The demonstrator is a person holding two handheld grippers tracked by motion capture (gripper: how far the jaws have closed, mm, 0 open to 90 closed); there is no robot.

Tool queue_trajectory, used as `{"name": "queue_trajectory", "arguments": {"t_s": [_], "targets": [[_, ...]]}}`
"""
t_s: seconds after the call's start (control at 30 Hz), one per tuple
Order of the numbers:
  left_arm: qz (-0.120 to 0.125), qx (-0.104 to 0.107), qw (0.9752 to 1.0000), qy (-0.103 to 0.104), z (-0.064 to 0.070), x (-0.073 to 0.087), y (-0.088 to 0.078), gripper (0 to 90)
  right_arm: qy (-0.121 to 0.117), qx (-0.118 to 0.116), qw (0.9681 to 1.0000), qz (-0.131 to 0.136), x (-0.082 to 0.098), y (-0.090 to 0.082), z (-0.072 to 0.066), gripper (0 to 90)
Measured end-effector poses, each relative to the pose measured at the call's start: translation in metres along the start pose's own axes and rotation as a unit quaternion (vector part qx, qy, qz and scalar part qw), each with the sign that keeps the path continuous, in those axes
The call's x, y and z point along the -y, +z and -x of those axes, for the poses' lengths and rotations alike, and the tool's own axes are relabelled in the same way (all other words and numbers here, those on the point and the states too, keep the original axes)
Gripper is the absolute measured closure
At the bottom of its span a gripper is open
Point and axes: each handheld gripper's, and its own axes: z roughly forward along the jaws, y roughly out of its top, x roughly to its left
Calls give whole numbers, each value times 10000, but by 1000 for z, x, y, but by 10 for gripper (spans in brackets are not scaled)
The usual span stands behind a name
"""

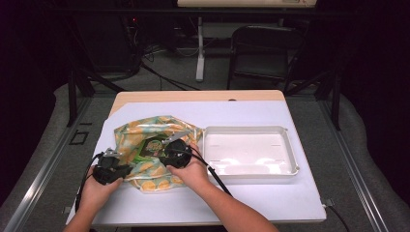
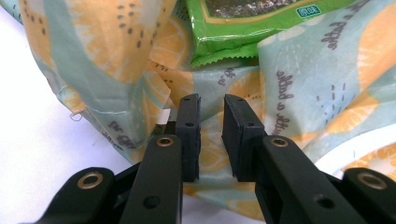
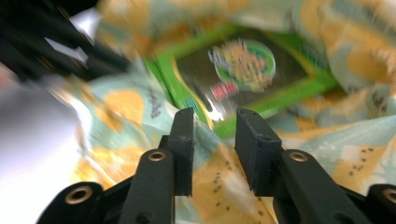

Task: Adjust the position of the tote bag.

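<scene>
A patterned cloth bag (image 1: pixel 152 153) lies crumpled near the table's (image 1: pixel 241 203) front-left corner, just left of the empty white tray (image 1: pixel 290 145), with a green snack packet (image 1: pixel 153 146) resting on it. The left gripper (image 2: pixel 211 135) hovers over the cloth's near edge with its jaws apart and gripping nothing, and the right gripper (image 3: pixel 214 149) hangs released above the cloth beside the packet. The step in hand looks like getting the packet and cloth sorted; next, one gripper probably needs to pinch the cloth while the other takes the packet.
</scene>
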Motion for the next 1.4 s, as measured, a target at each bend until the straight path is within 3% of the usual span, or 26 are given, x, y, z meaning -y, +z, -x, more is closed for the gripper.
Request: {"name": "queue_trajectory", "arguments": {"t_s": [0.17,0.3,0.5,0.73,0.77,0.93,0.97,1.23,1.4], "targets": [[-61,26,10000,5,-1,0,-1,768,-76,160,9993,-337,12,13,2,712],[-68,29,10000,-21,-1,0,-1,768,-70,27,9979,-646,17,19,3,756],[-47,-6,10000,-39,-3,0,-3,769,-176,-229,9969,-730,26,13,-3,781],[139,-42,9999,-82,-3,-6,-10,733,-177,-253,9975,-637,33,9,-5,778],[320,-64,9994,-132,-2,-11,-15,720,-210,-215,9976,-628,33,9,-6,775],[672,-12,9977,-119,1,-29,-29,666,-189,-174,9981,-552,34,10,-8,773],[702,1,9975,-106,2,-33,-30,657,-286,-181,9974,-631,34,9,-7,772],[799,151,9966,-124,10,-56,-17,623,-201,-174,9981,-548,30,3,-7,723],[766,110,9969,-122,11,-61,-9,631,94,-302,9995,8,19,-17,-6,690]]}}
